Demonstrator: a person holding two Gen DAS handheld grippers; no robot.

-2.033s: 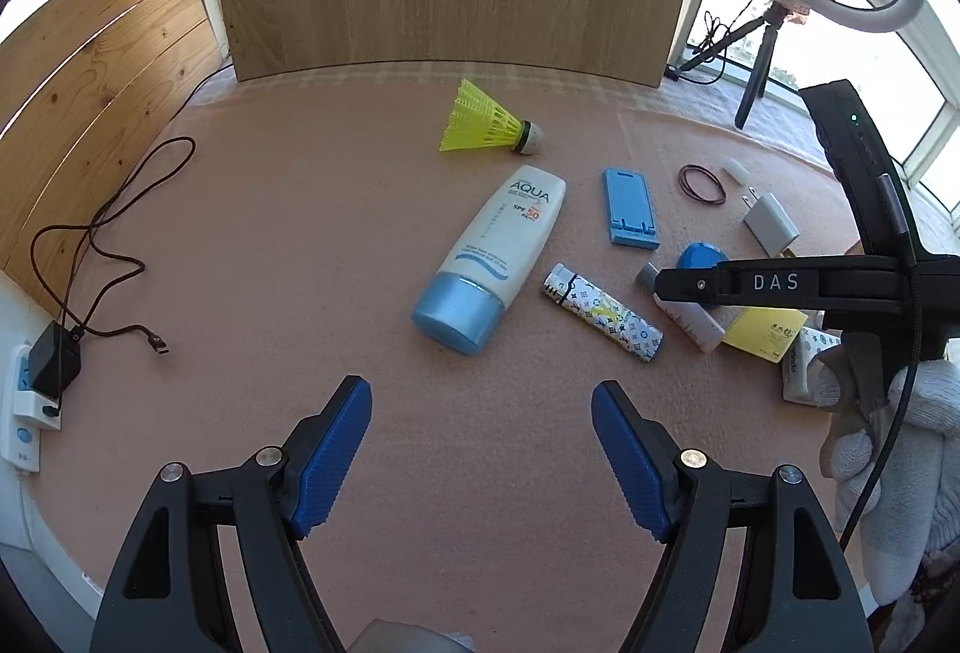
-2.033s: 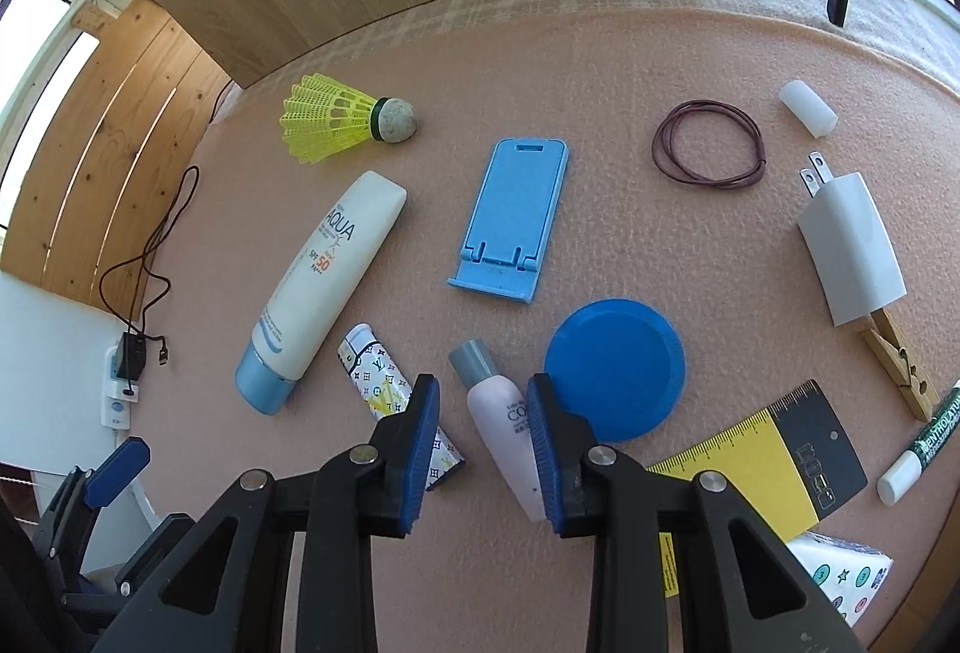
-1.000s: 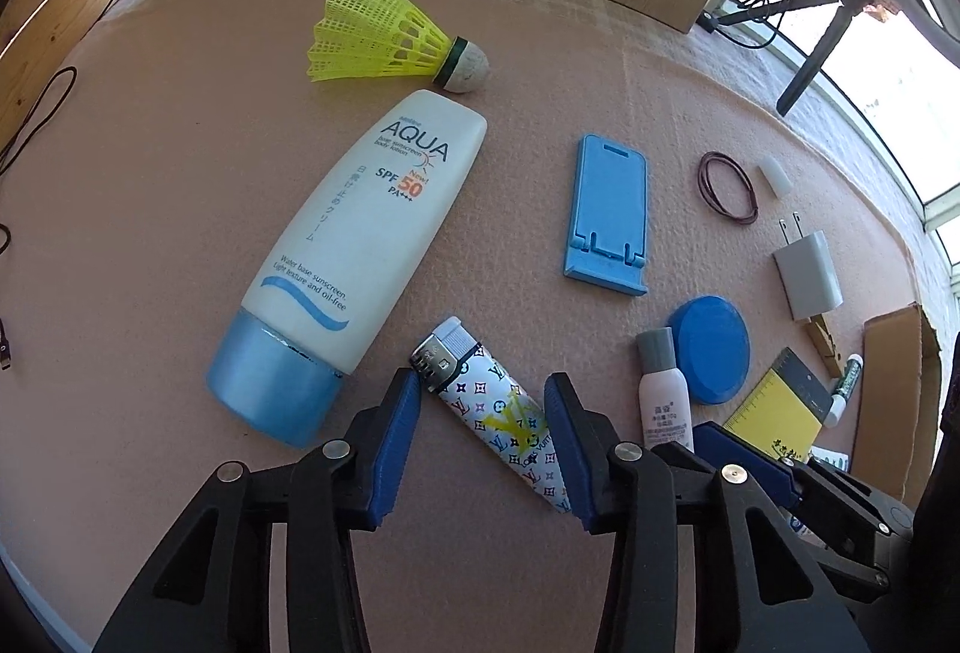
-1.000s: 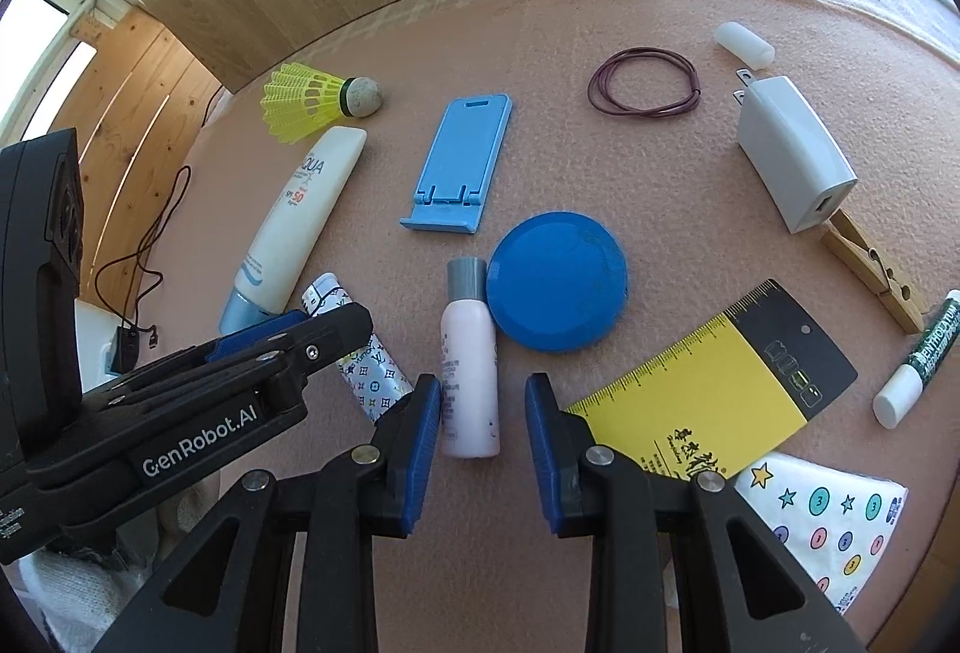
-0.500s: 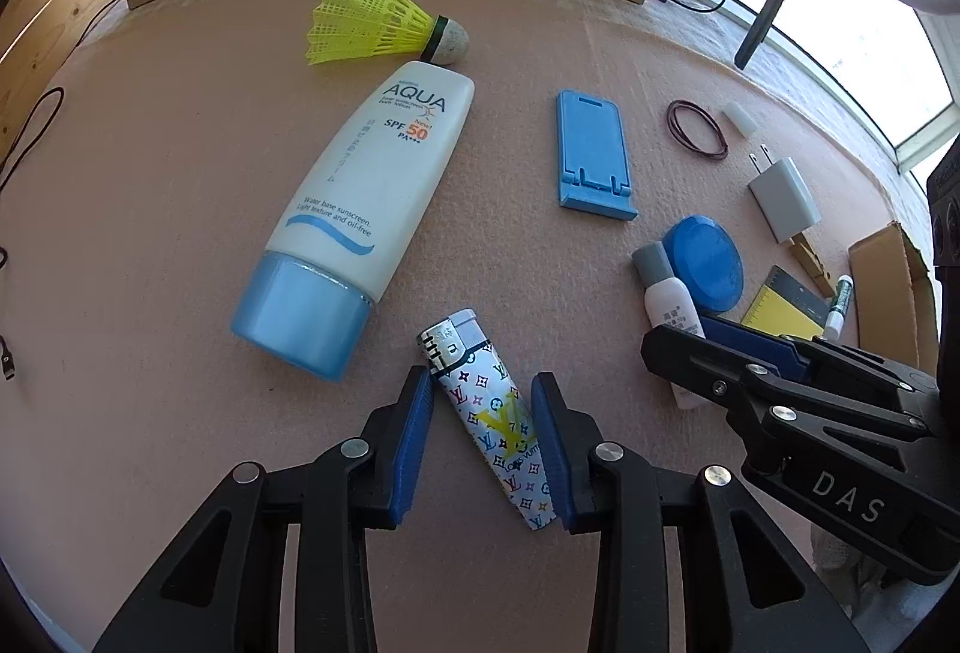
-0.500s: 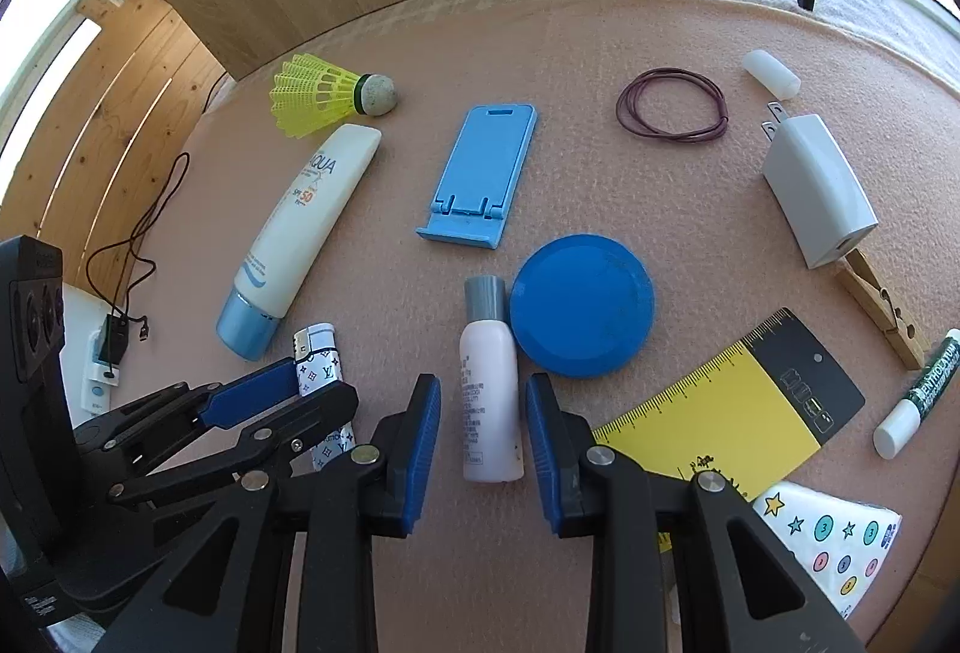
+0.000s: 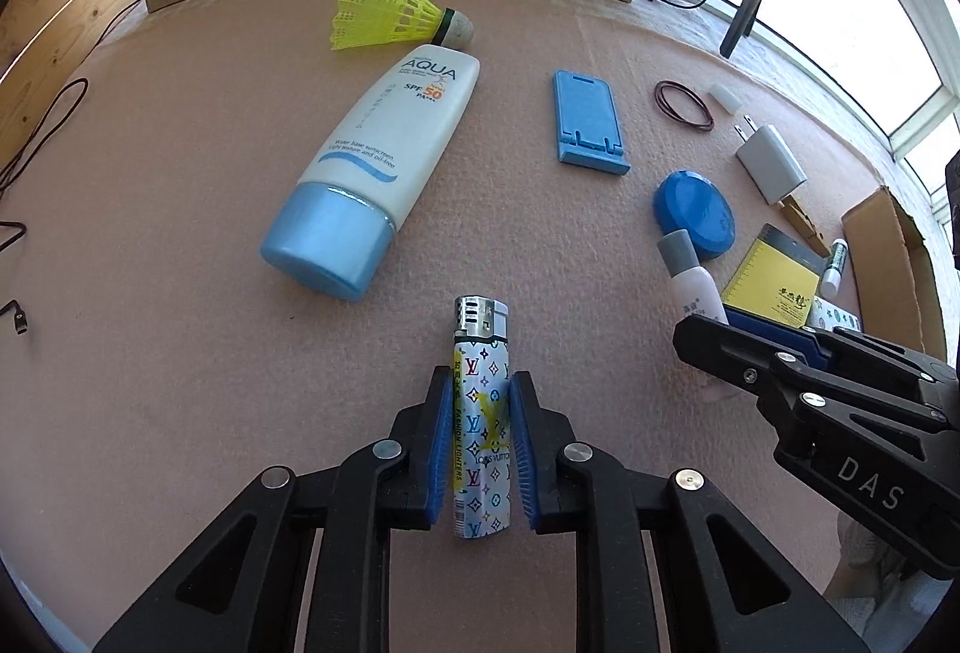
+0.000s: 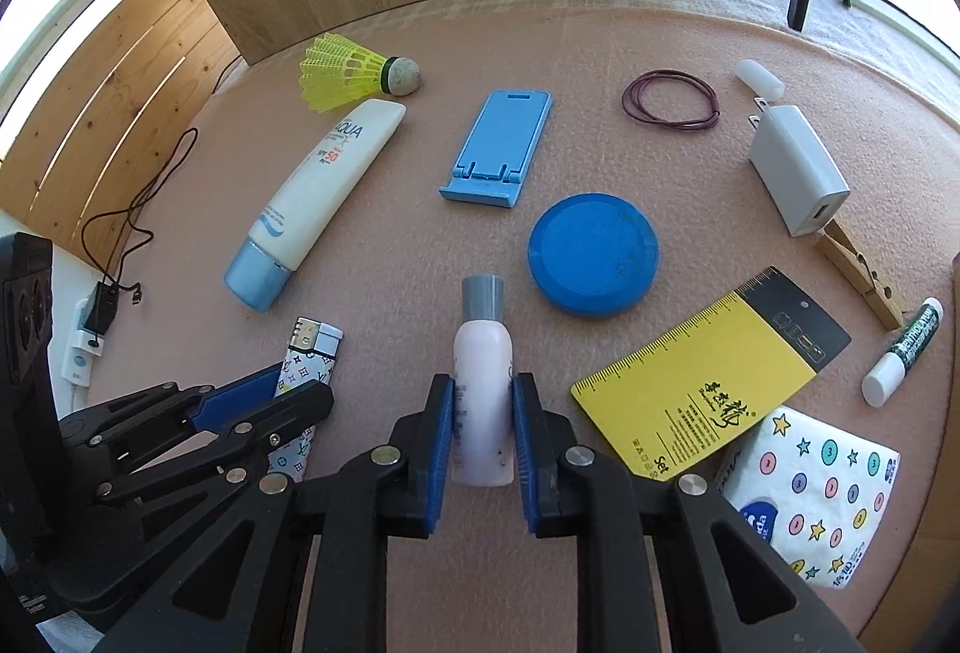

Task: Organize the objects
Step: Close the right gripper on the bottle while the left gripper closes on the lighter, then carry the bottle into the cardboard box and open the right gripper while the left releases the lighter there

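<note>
Patterned lighter [image 7: 481,413], flat on the desk [image 7: 180,233], long axis toward 12 o'clock, clamped between left gripper [image 7: 480,449] fingers; lotion bottle [image 8: 483,383], likewise aligned, clamped by right gripper [image 8: 482,449].

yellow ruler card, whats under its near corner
In the right wrist view the yellow ruler card lies with its near corner overlapping the patterned tissue pack. The rest sits on the pink mat; anything else beneath is covered.

Left tongs [image 7: 480,449] clamped on patterned lighter [image 7: 481,413], sunscreen tube [image 7: 378,173] beyond, right tongs [image 7: 780,353] beside small bottle [image 7: 690,281]
</note>
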